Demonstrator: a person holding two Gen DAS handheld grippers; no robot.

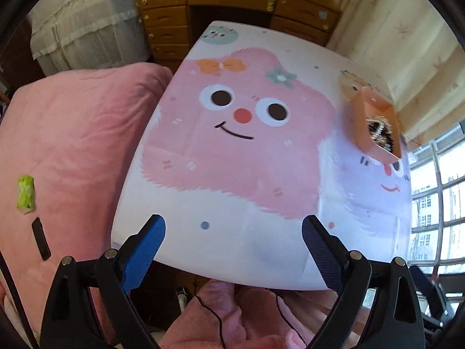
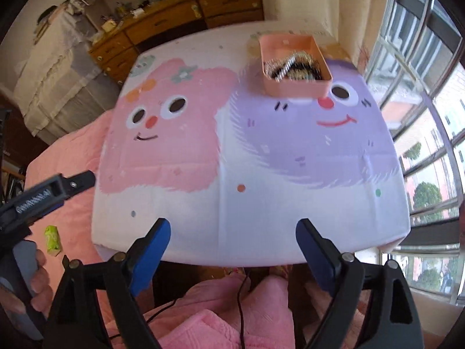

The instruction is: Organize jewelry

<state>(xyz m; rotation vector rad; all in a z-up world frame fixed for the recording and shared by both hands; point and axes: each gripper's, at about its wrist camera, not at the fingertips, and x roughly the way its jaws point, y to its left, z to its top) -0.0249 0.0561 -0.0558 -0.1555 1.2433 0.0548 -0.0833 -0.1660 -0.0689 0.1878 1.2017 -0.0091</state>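
Observation:
A pink open box (image 2: 293,67) holding a tangle of silver and dark jewelry (image 2: 292,69) stands at the far right of the table. It also shows in the left wrist view (image 1: 375,125), far right. My left gripper (image 1: 234,232) is open and empty, held above the table's near edge, well short of the box. My right gripper (image 2: 232,234) is open and empty, also at the near edge. The left gripper's body (image 2: 43,196) shows at the left of the right wrist view.
The table (image 2: 261,203) wears a cloth with pink and purple cartoon faces. A pink quilt (image 1: 66,145) lies to the left with a green wad (image 1: 26,193) and a black bar (image 1: 40,238). Wooden drawers (image 1: 226,8) stand behind, windows (image 2: 421,116) at right.

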